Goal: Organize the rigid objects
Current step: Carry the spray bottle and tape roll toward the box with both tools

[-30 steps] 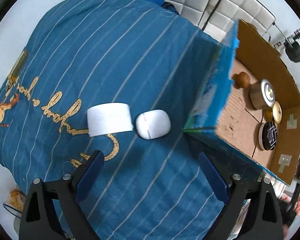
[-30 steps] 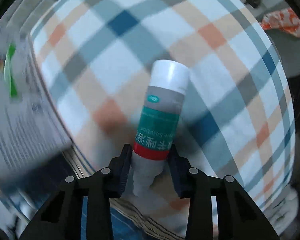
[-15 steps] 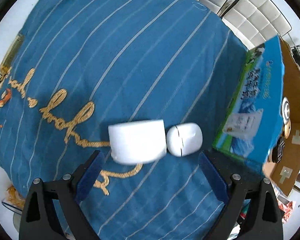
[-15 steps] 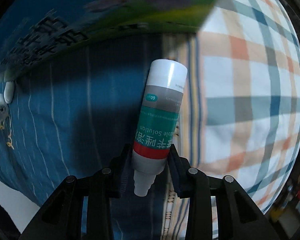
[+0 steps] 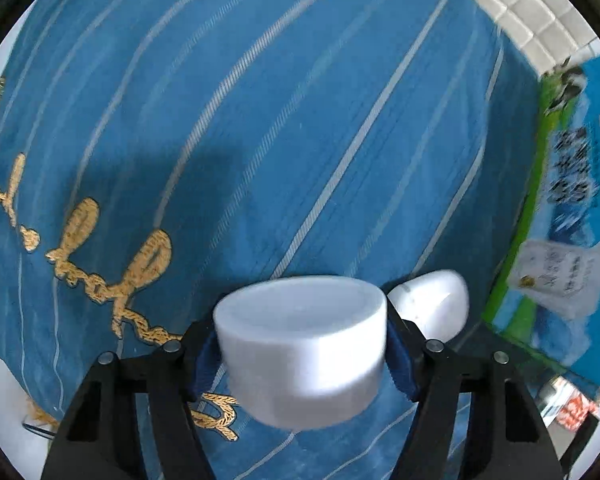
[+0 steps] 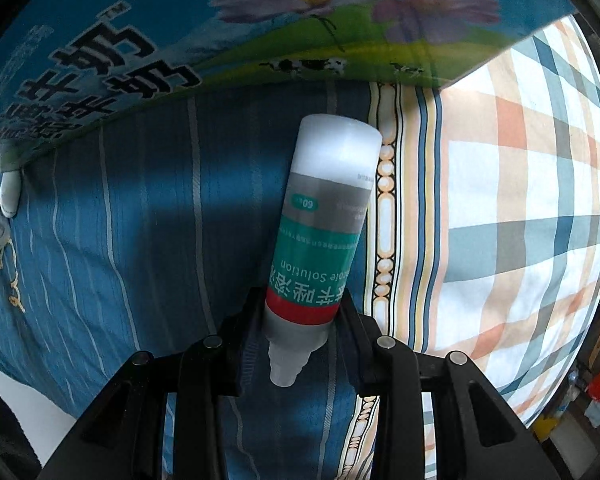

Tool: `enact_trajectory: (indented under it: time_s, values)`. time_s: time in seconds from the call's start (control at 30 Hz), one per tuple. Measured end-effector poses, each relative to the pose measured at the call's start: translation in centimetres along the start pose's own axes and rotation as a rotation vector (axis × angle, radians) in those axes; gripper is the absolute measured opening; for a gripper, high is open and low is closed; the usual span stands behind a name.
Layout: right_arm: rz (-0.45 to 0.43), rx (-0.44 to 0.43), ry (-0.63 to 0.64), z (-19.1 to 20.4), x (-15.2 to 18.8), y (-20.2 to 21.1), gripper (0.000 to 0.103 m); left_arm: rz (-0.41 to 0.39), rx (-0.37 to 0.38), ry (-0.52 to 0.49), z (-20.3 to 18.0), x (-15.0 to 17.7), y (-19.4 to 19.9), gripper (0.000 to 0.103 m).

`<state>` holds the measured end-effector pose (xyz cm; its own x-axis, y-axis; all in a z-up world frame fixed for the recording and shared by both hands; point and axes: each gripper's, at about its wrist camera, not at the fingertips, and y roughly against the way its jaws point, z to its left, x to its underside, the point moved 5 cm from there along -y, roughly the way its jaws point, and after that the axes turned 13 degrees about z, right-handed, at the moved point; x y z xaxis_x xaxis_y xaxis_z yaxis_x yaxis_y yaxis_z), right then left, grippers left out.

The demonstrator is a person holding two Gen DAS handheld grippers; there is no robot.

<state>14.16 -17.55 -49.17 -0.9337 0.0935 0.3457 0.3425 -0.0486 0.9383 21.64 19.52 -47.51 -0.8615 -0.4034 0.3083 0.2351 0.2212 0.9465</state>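
A white squat cylinder [image 5: 300, 344] lies on the blue striped cloth [image 5: 260, 120], and my left gripper [image 5: 302, 356] points down over it. Its jaws are closing, and the blue pads [image 5: 204, 356] touch both sides of the cylinder. A white oval case [image 5: 432, 304] rests just right of the cylinder, against the right finger. My right gripper [image 6: 300, 328] is shut on a bottle [image 6: 324, 240] with a green, grey and red label. It grips the bottle near its neck, white base pointing away, above the blue cloth [image 6: 120, 260].
A printed blue-and-green carton [image 5: 572, 200] stands to the right of the cylinder, and its flowered side [image 6: 180, 40] fills the top of the right wrist view. A plaid cloth [image 6: 520, 200] covers the right. A white padded chair [image 5: 532, 12] is behind.
My left gripper came down around the white cylinder and its jaws narrowed onto it. My right gripper carried the bottle from over the plaid cloth to the blue cloth beside the carton.
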Motion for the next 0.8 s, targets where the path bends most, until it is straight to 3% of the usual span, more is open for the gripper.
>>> enact_trajectory:
  time_s: [0.2, 0.47, 0.53, 0.67, 0.8]
  values:
    - [0.029, -0.009, -0.036, 0.2, -1.4, 0.7, 0.039, -0.047, 0.005, -0.020, -0.6, 1.7, 0.4, 0.065]
    - [-0.028, -0.026, -0.086, 0.2, -2.5, 2.2, 0.041, -0.096, -0.031, -0.104, -2.1, 7.1, 1.2, 0.065]
    - [-0.042, -0.012, -0.094, 0.2, -2.4, 2.3, 0.037, -0.095, -0.030, -0.135, -3.2, 8.8, 1.1, 0.065]
    - [-0.044, -0.017, -0.090, 0.0, -1.9, 1.1, 0.036, -0.092, -0.022, -0.202, -5.8, 12.5, 0.5, 0.065]
    - [-0.040, -0.032, -0.043, 0.0, 0.7, 1.2, 0.035, -0.080, 0.008, -0.280, -8.7, 15.8, 0.1, 0.065]
